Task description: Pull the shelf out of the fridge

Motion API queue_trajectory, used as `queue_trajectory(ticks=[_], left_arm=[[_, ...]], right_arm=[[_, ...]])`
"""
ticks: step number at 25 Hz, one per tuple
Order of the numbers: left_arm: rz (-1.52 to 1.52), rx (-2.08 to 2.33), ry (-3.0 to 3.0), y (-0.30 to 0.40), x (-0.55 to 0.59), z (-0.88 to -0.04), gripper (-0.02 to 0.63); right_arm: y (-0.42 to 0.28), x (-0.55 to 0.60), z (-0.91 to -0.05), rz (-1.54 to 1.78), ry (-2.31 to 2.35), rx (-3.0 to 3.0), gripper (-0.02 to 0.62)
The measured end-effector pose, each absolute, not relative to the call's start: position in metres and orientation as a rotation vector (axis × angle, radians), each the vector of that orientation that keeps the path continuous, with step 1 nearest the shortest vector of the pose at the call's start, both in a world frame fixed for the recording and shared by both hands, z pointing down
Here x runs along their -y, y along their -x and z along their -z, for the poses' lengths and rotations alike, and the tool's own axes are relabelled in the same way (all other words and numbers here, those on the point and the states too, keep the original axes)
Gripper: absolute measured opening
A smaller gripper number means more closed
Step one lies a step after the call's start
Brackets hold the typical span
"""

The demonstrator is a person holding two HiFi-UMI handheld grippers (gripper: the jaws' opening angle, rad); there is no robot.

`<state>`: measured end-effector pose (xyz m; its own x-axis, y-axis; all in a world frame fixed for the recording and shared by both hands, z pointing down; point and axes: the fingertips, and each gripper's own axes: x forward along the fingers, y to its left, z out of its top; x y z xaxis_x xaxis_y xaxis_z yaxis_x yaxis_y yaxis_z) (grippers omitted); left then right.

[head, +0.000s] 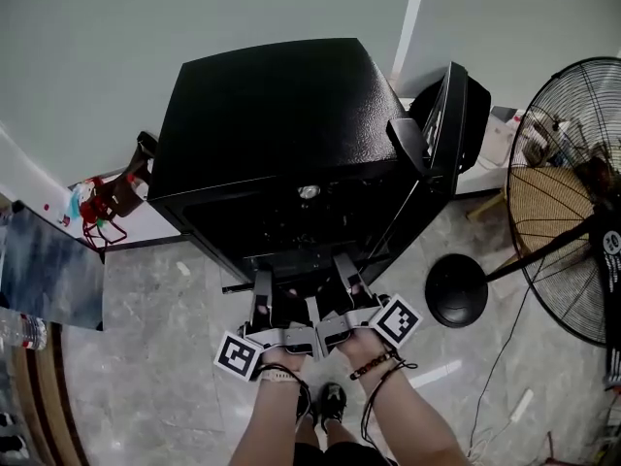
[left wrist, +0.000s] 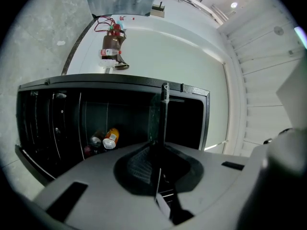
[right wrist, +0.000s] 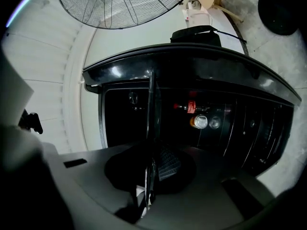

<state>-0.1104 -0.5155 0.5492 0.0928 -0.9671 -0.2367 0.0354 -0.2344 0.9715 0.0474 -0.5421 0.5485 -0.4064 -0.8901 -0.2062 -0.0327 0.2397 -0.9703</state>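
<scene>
Black textured metal clads the small cube-shaped fridge, which stands on the pale grey marble floor with its black door swung open to your right. Progress: the grasp is made and the draw looks barely begun. The thin clear glass shelf is in the cabinet mouth. From the head view its front edge appears to sit at or just forward of the opening, with most of the pane judged to be inside the dark interior. The rest of the pull, and lifting the shelf clear, remain to be done. Your left hand-held gripper has its jaws nearly together, pinching the front edge of the shelf, which runs edge-on straight up from between the ribbed pads in the left gripper view. Your right hand-held gripper is likewise closed narrow on the same edge, just beside the left one, so the two grips sit close together near the middle of the shelf. Note that an orange-capped bottle and several cans lie deeper in the cabinet. Whether they rest on this shelf or below it cannot be told, so you should treat them as a possible tipping hazard as the shelf comes forward.
</scene>
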Motion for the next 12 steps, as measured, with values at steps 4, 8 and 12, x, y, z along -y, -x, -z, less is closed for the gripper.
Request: queue_trajectory(ticks=[4, 8, 12], left_arm=[[1.314, 0.996, -1.408, 0.109, 0.506, -0.549, 0.023], [1.315, 0.991, -1.409, 0.109, 0.494, -0.551, 0.023], [1.324, 0.985, -1.408, 0.108, 0.481, -0.550, 0.023]], right_arm=[[-0.049, 0.532, -0.549, 1.277, 0.872, -1.663, 0.034], [-0.049, 0.519, -0.549, 1.271, 0.864, -1.661, 0.035], [-0.050, 0.506, -0.547, 1.263, 0.857, -1.665, 0.035]])
